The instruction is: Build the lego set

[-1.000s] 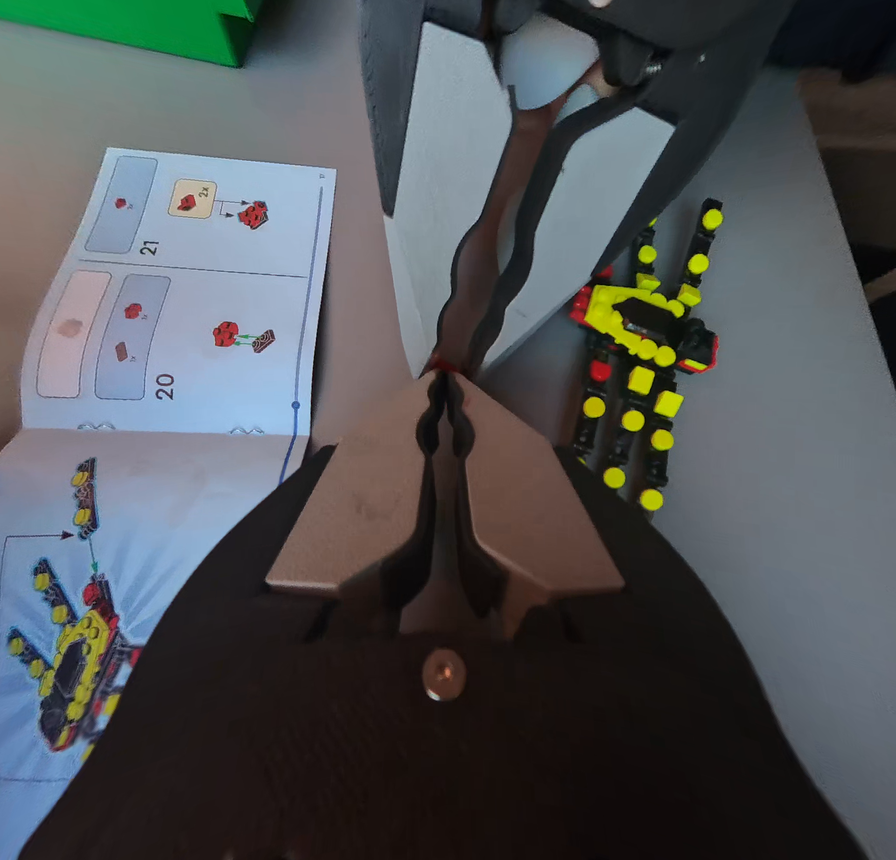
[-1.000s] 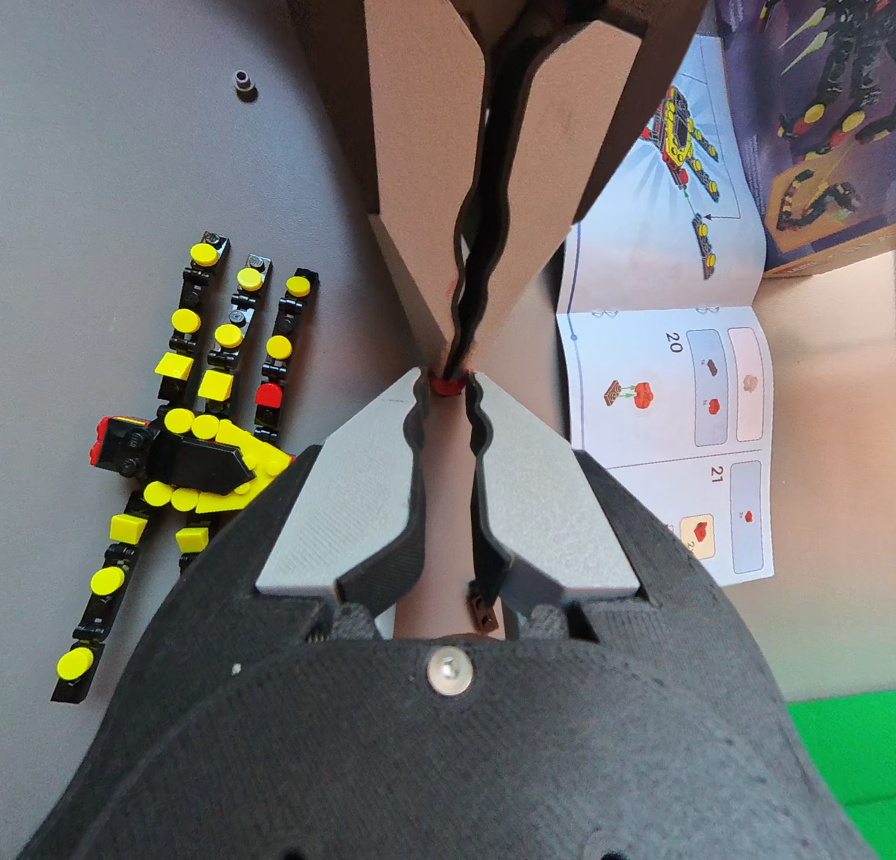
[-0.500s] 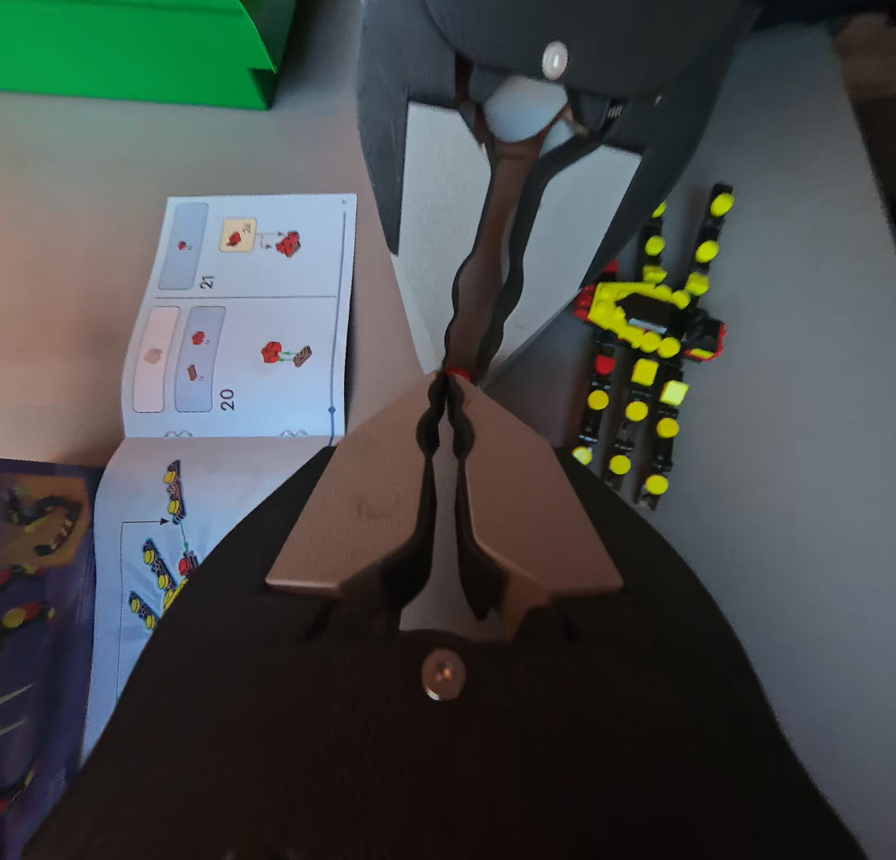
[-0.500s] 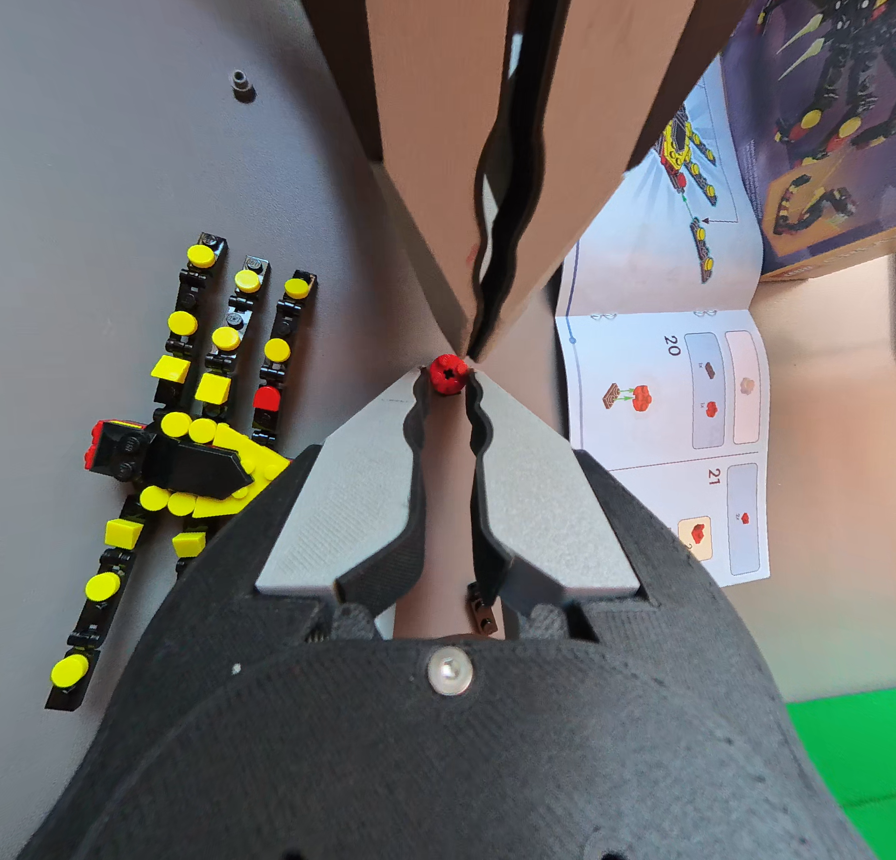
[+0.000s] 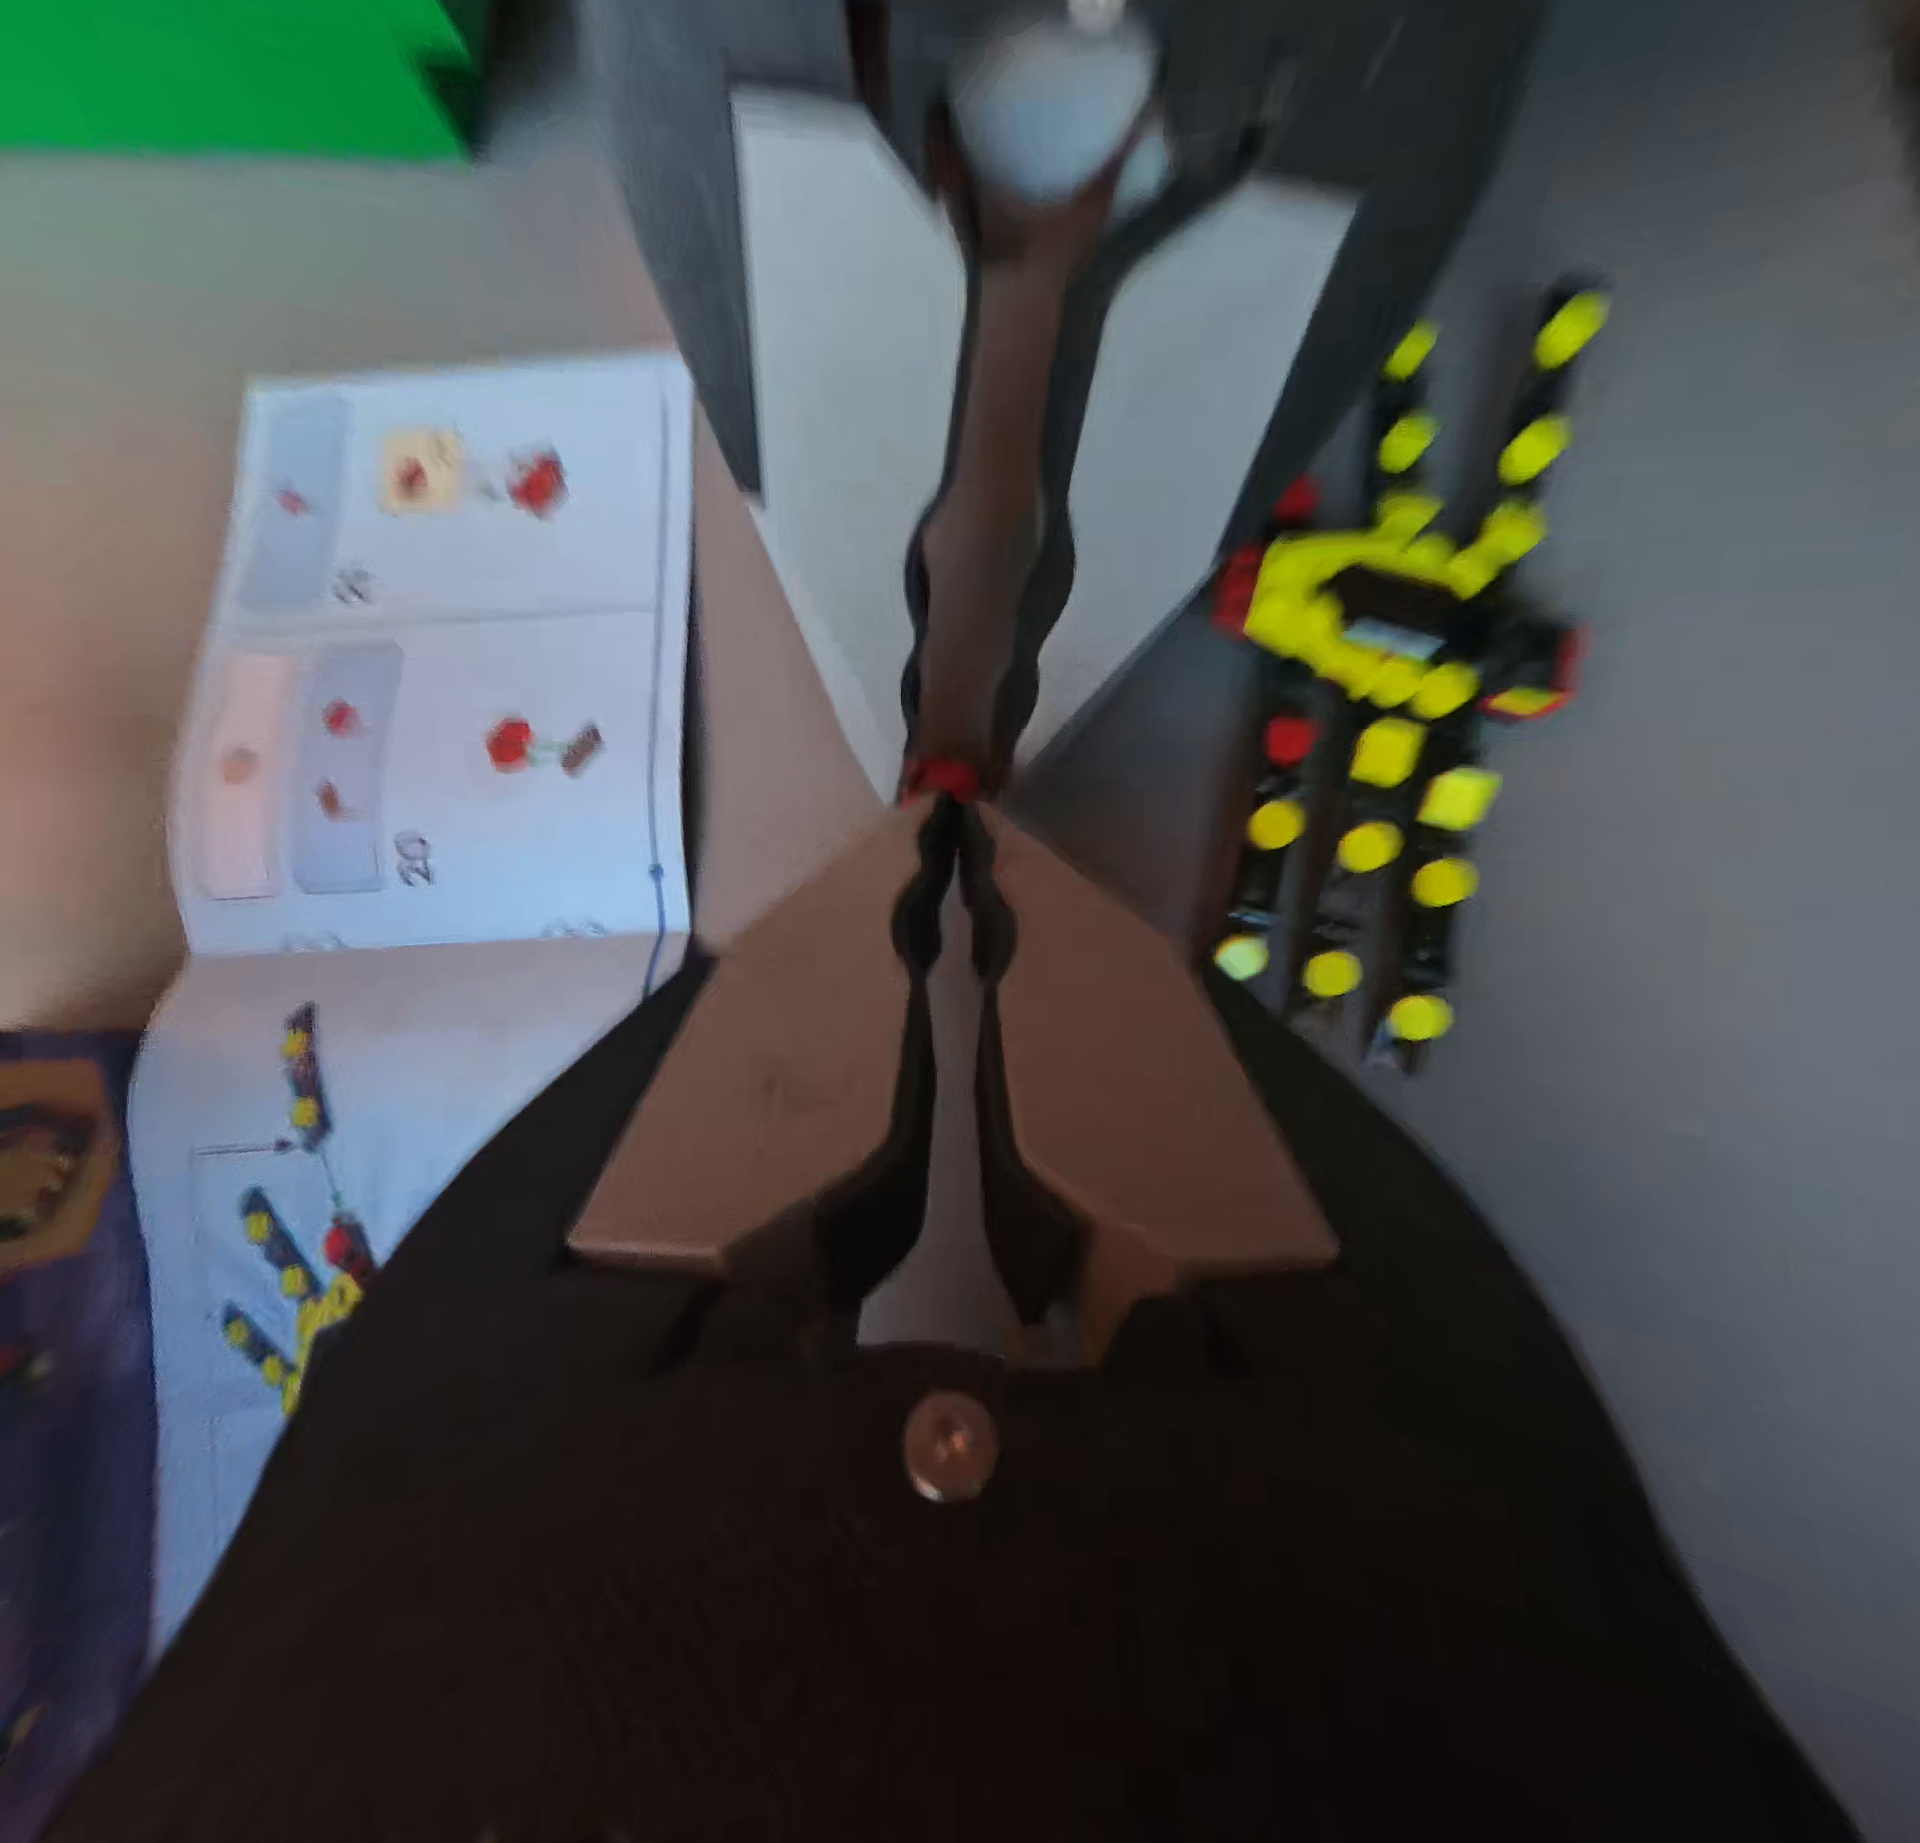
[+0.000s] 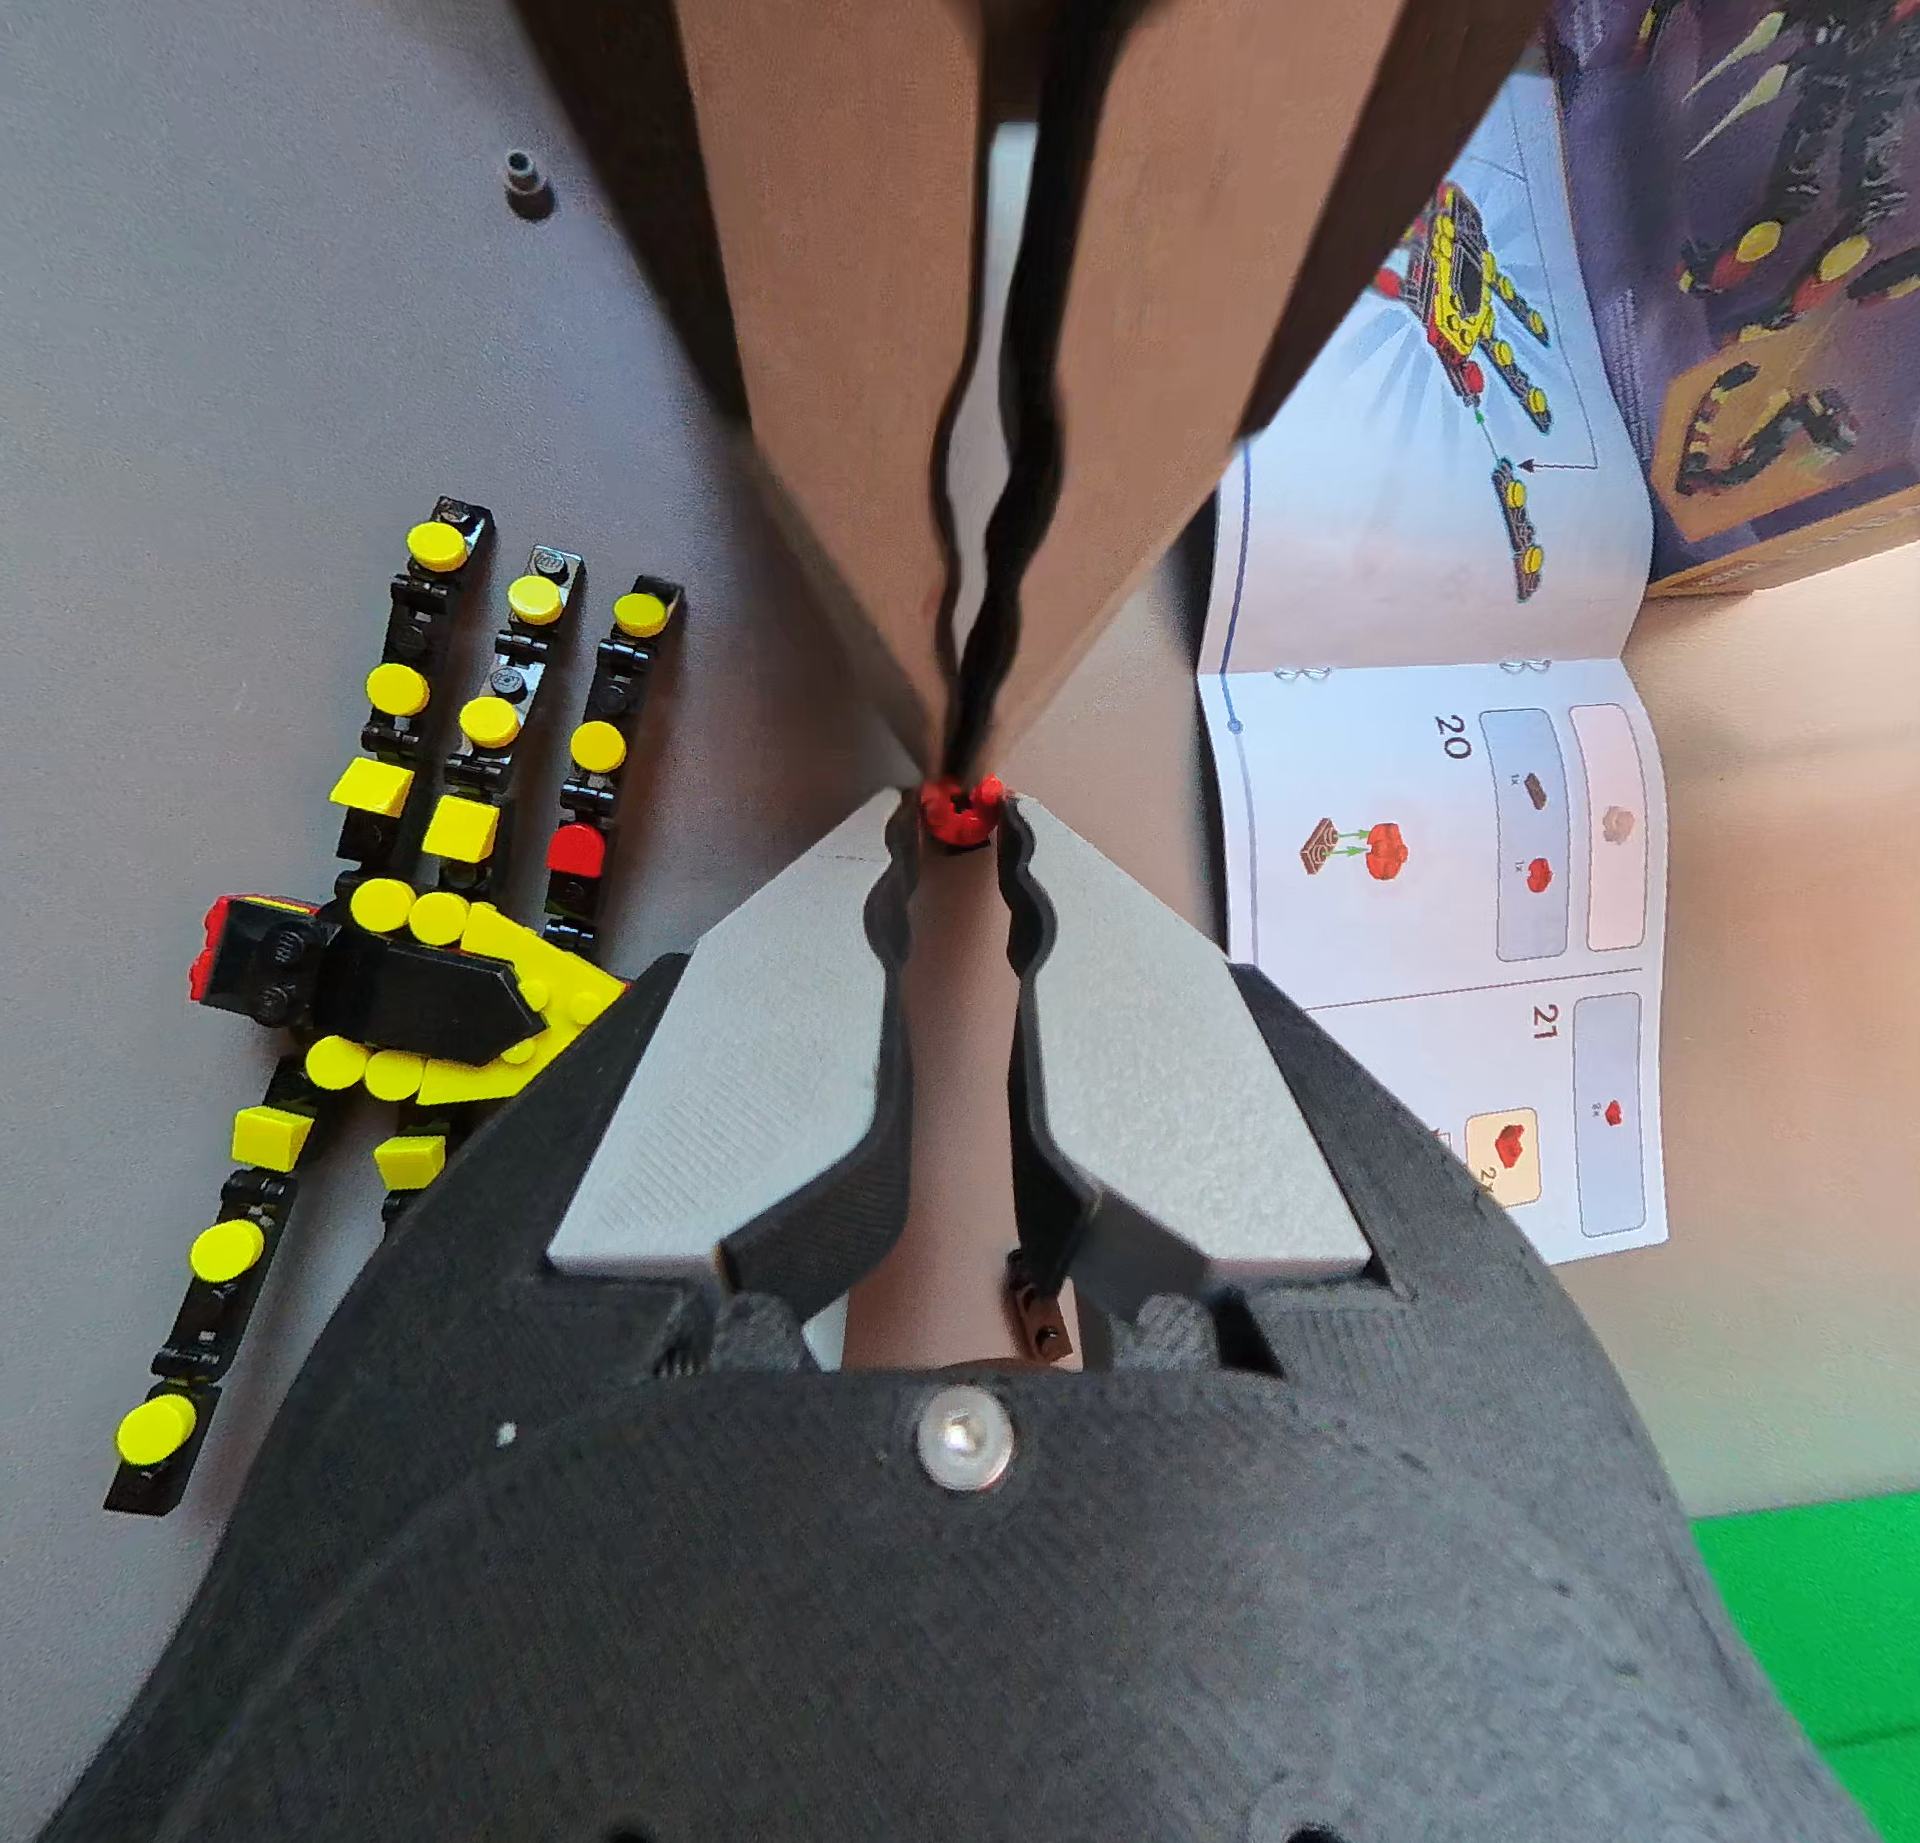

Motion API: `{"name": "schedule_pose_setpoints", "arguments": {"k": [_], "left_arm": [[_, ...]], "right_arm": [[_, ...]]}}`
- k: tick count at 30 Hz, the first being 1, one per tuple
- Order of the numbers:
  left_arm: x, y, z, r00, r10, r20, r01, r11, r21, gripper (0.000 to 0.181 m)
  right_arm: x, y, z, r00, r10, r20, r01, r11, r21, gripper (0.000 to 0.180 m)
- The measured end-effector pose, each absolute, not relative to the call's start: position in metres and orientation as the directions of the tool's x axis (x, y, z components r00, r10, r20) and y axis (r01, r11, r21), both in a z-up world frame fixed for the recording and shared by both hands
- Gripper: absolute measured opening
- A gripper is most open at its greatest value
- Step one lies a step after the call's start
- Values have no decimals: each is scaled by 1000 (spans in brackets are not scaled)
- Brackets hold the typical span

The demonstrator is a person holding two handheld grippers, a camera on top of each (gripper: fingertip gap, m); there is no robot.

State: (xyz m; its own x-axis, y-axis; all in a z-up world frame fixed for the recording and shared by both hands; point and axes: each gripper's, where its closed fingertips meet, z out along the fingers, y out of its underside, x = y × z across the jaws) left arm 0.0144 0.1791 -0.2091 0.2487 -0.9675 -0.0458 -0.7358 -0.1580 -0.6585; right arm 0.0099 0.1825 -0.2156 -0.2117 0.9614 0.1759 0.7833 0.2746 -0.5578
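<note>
A small red round piece point(image 6: 958, 811) sits between the tips of my right gripper point(image 6: 958, 823), which has grey fingers and is shut on it. My left gripper point(image 5: 948, 825), with tan fingers, is shut and meets the right one tip to tip, touching the red piece point(image 5: 940, 777). From the right wrist view the left gripper point(image 6: 961, 754) comes down from above. The black, yellow and red model point(image 6: 416, 983) lies flat on the grey table, left of the right gripper; in the blurred left wrist view the model point(image 5: 1392, 650) is on the right.
An open instruction booklet point(image 6: 1434, 858) lies on the table beside a purple set box point(image 6: 1766, 235). A green box point(image 5: 208, 27) stands at the far left. A tiny dark stud point(image 6: 523, 172) lies alone. A small brown piece point(image 6: 1039, 1315) shows by the right finger's base. The grippers are tip to tip, or close to it.
Half a second ago the left gripper's tips stood a little off the red piece; now they touch it again. The left wrist view has drawn back and is blurred.
</note>
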Motion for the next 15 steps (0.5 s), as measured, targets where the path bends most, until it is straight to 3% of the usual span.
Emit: {"name": "schedule_pose_setpoints", "arguments": {"k": [1,15], "left_arm": [[21,180,-208,257,-966,-31,-694,-162,-701,0],[15,185,-198,269,-962,-50,-717,-165,-678,0]], "right_arm": [[10,183,-216,-213,960,183,784,280,-554,14],[9,184,-216,-211,959,188,779,281,-560,14]]}}
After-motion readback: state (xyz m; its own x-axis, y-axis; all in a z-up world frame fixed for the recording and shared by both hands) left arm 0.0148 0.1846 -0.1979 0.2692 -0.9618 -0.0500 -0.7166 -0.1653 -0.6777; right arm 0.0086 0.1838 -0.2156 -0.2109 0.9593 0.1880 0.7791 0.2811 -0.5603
